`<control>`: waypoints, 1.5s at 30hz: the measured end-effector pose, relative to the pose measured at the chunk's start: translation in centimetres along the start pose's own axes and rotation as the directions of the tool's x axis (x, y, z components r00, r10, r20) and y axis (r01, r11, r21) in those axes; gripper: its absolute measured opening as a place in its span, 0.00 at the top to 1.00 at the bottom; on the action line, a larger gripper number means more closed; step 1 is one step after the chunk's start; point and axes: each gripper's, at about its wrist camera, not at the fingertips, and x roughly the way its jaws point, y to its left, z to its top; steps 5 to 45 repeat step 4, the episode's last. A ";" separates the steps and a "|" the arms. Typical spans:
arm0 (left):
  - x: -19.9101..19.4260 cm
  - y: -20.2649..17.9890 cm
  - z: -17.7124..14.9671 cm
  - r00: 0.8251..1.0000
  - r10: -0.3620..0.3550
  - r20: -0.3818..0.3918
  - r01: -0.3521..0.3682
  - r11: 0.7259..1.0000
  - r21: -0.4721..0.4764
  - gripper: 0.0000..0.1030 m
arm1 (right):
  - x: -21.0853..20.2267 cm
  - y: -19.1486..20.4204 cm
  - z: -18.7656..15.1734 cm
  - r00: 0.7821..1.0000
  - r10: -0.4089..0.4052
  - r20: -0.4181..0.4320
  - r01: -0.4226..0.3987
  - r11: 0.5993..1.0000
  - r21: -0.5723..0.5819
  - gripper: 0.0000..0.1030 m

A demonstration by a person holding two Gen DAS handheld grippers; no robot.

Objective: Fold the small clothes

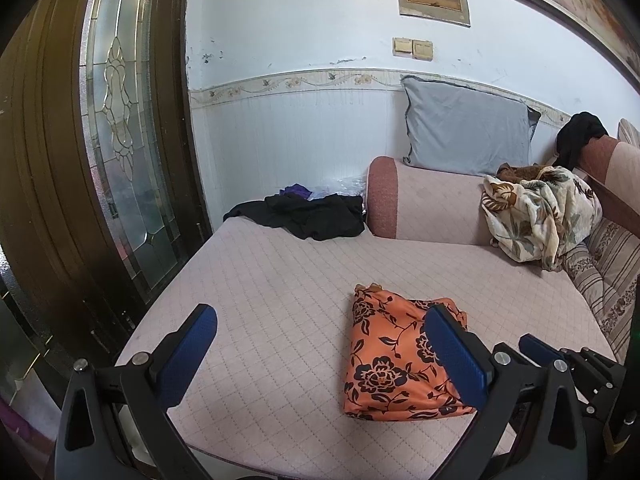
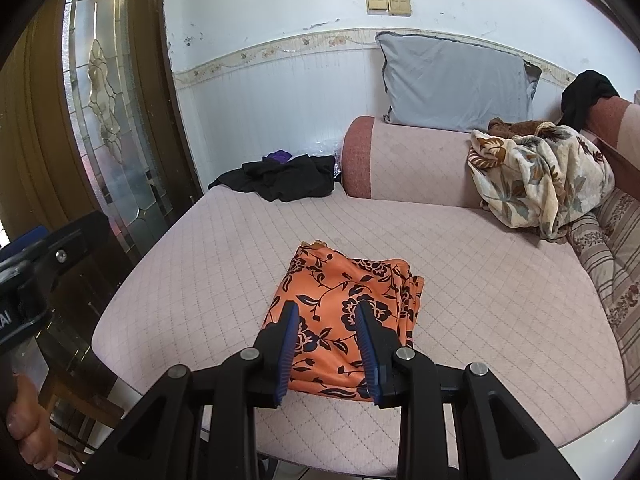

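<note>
The left gripper [image 1: 320,352] has its blue fingers [image 1: 188,356] spread wide with nothing between the pads; they hover over the pink quilted sofa seat [image 1: 260,280]. The right gripper [image 2: 328,344] has its fingers [image 2: 288,348] partly closed, a narrow gap showing between them, and they grip nothing.

The cloth [image 2: 344,312] is orange with a black flower and vine print, folded into a compact, roughly rectangular bundle with layered edges along its right side. It lies flat near the middle of the seat, toward the near edge.

In the left wrist view the right finger covers part of the cloth's right side. In the right wrist view both fingers hide parts of its near half, so whether their tips touch it cannot be told.

The cloth sits just right of the left gripper's open span, and straight ahead of the right gripper's fingers.
</note>
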 end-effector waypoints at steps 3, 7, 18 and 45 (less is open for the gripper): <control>0.5 -0.1 0.1 0.999 -0.027 0.017 0.028 1.000 -0.006 0.00 | 0.8 -0.1 0.2 1.000 0.006 -0.007 -0.006 1.000 0.000 0.68; 1.1 0.0 0.2 0.999 -0.032 0.023 0.032 0.999 -0.011 0.00 | 1.2 -0.1 0.3 1.000 0.011 -0.009 -0.011 1.000 -0.003 0.68; 1.1 0.0 0.2 0.999 -0.032 0.023 0.032 0.999 -0.011 0.00 | 1.2 -0.1 0.3 1.000 0.011 -0.009 -0.011 1.000 -0.003 0.68; 1.1 0.0 0.2 0.999 -0.032 0.023 0.032 0.999 -0.011 0.00 | 1.2 -0.1 0.3 1.000 0.011 -0.009 -0.011 1.000 -0.003 0.68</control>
